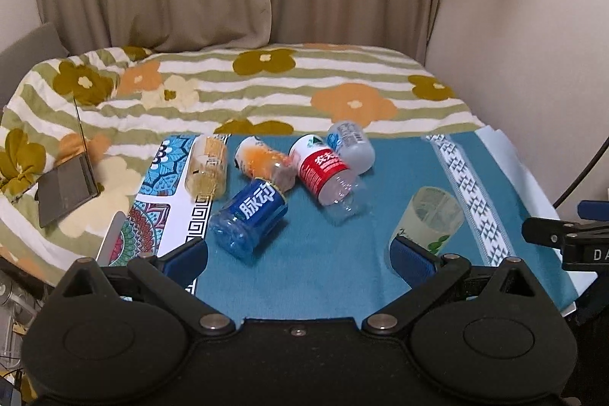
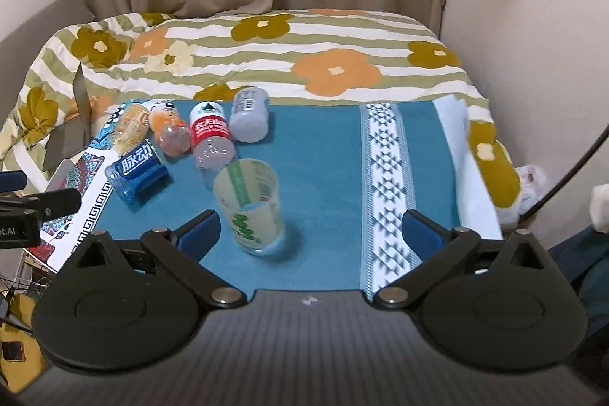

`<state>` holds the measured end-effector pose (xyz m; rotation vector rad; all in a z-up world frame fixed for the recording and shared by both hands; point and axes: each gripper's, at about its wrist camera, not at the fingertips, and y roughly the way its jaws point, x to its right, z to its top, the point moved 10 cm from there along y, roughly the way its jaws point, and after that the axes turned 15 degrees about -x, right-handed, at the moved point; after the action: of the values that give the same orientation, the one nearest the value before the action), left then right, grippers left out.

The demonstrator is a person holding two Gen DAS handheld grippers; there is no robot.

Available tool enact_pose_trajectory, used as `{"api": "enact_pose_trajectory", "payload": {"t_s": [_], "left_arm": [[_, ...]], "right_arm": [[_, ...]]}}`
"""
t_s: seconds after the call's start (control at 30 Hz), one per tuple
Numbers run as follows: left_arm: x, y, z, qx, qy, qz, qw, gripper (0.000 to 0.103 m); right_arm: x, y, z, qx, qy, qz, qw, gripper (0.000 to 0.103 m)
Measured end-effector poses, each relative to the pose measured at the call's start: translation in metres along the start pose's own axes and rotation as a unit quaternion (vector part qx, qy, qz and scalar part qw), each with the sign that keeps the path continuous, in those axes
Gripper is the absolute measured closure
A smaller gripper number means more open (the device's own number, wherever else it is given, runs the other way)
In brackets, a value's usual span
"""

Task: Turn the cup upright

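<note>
Here we see the cup [image 2: 251, 206] standing up, mouth on top, on the blue cloth [image 2: 323, 177] of the desk; our right tool [image 2: 310, 229] is wide apart around it, not touching; our left tool [image 1: 298, 259] is wide apart too; bottles [image 1: 247, 215] lie nearby.

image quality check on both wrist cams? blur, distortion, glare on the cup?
Left wrist: strong fisheye bending with dark corners; blue bottle and cup slightly smeared. Right wrist: same bending; cup soft-edged, casting a faint shadow on the teal cloth. Both: even indoor light, no harsh glare.
</note>
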<state>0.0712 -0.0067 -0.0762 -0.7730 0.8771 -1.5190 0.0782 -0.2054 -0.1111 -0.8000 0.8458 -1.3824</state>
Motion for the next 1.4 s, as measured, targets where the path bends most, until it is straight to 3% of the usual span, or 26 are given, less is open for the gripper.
{"api": "enact_pose_trajectory", "payload": {"t_s": [0.47, 1.4], "left_arm": [[0.016, -0.011, -0.008, 0.019, 0.015, 0.002, 0.9997, 0.0], [0.019, -0.012, -0.004, 0.025, 0.029, 0.008, 0.9992, 0.0]], "right_arm": [[0.025, -0.005, -0.026, -0.033, 0.036, -0.018, 0.999, 0.0], [0.028, -0.007, -0.023, -0.036, 0.041, -0.021, 0.998, 0.0]]}}
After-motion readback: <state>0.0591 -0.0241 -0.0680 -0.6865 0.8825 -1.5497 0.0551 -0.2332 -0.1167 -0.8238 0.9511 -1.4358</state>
